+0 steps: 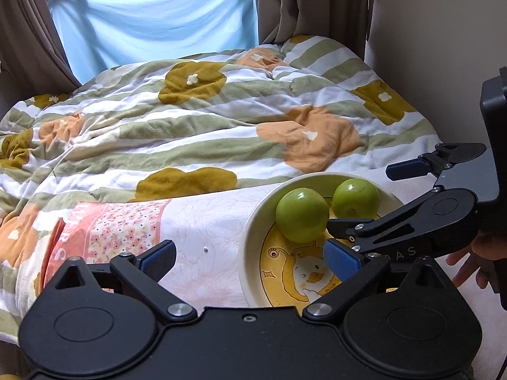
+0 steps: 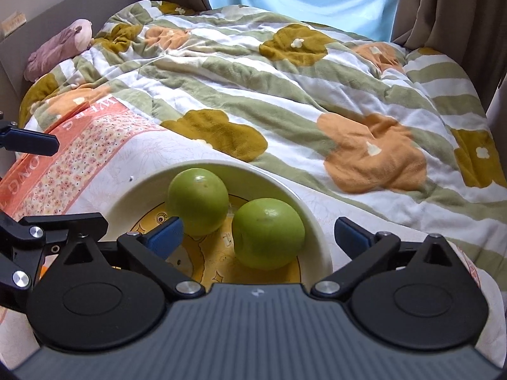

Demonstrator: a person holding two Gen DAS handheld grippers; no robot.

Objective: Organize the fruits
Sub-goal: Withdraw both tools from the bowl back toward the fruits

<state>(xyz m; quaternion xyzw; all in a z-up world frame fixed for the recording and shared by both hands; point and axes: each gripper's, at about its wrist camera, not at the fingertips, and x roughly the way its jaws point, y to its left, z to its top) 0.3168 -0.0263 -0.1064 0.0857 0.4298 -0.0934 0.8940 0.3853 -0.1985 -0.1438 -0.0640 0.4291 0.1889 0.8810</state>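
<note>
A cream bowl (image 1: 250, 231) (image 2: 126, 196) with a yellow duck picture inside sits on a pale pink cloth on the bed. Two green round fruits lie in it. In the right wrist view the nearer fruit (image 2: 267, 232) lies between the fingers of my right gripper (image 2: 258, 239), which is open, and its blue pads stand clear of the fruit on both sides. The other fruit (image 2: 198, 201) rests just beyond the left pad. From the left wrist view my left gripper (image 1: 250, 262) is open over the bowl's near left rim and holds nothing. There the right gripper (image 1: 377, 196) straddles the right fruit (image 1: 356, 198), beside the left fruit (image 1: 302, 215).
A rumpled quilt (image 1: 190, 126) with green stripes and orange and mustard flowers covers the bed behind the bowl. A pink stuffed toy (image 2: 60, 47) lies at the far left by the headboard. Brown curtains (image 1: 301, 3) and a blue sheet (image 1: 152, 15) hang behind. A person's hand (image 1: 469, 262) holds the right gripper.
</note>
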